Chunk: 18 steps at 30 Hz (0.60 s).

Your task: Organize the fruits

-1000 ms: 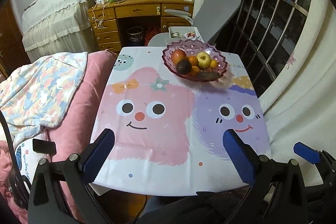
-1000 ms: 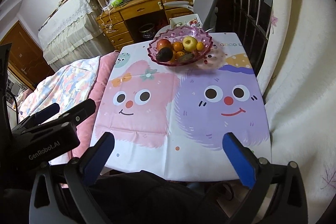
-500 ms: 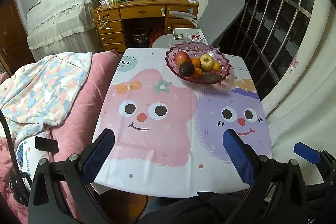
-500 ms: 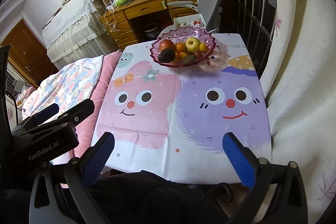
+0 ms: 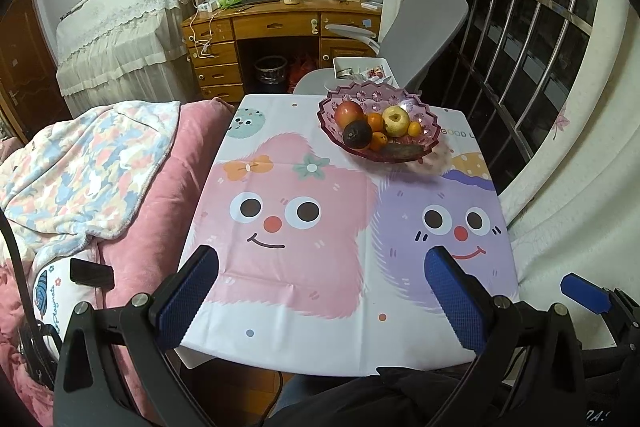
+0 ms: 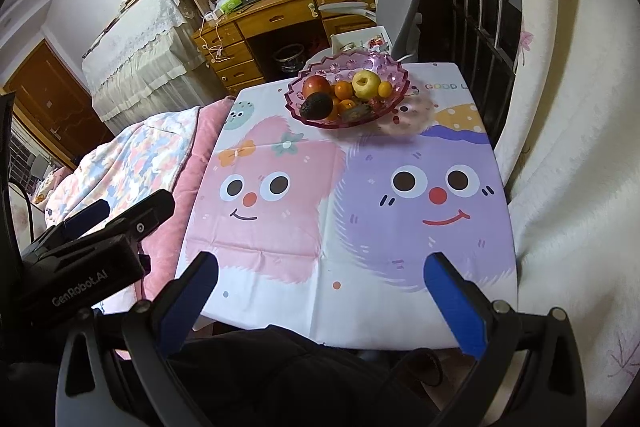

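Observation:
A purple glass fruit bowl (image 5: 428,140) stands at the far end of the table, also in the right wrist view (image 6: 296,107). It holds a red apple (image 5: 349,113), a yellow apple (image 5: 396,120), a dark avocado (image 5: 357,134), several small oranges (image 5: 375,121) and a dark flat fruit (image 5: 402,149). My left gripper (image 5: 320,291) is open and empty over the near table edge. My right gripper (image 6: 320,295) is open and empty, also at the near edge. Both are far from the bowl.
The table wears a cartoon cloth (image 5: 304,211) with pink and purple faces. A pink bed with a blanket (image 5: 80,163) lies to the left. A grey office chair (image 5: 424,31) and a wooden desk (image 5: 276,27) stand behind. Barred window (image 5: 520,27) on the right.
Both grippers have drifted and tilted slightly, so the bowl sits a little differently in each view. Jaws remain open; nothing on the table moved.

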Motion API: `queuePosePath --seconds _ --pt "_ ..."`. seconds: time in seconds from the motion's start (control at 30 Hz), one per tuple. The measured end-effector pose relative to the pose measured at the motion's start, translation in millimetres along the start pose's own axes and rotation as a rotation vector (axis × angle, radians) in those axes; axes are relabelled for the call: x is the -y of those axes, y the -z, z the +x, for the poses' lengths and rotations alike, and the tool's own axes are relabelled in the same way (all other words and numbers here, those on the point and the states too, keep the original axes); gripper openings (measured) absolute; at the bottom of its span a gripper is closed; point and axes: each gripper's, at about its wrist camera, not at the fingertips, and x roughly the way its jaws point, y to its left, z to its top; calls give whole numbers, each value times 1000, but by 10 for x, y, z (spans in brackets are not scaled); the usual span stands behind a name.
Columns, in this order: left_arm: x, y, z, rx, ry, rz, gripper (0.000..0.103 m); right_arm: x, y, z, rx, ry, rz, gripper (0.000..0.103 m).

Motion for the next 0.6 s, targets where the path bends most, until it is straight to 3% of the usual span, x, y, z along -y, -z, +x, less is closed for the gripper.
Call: queuePosePath --seconds 0.6 --pt "2 64 -88 -4 -16 -11 102 16 44 5 -4 -12 -7 103"
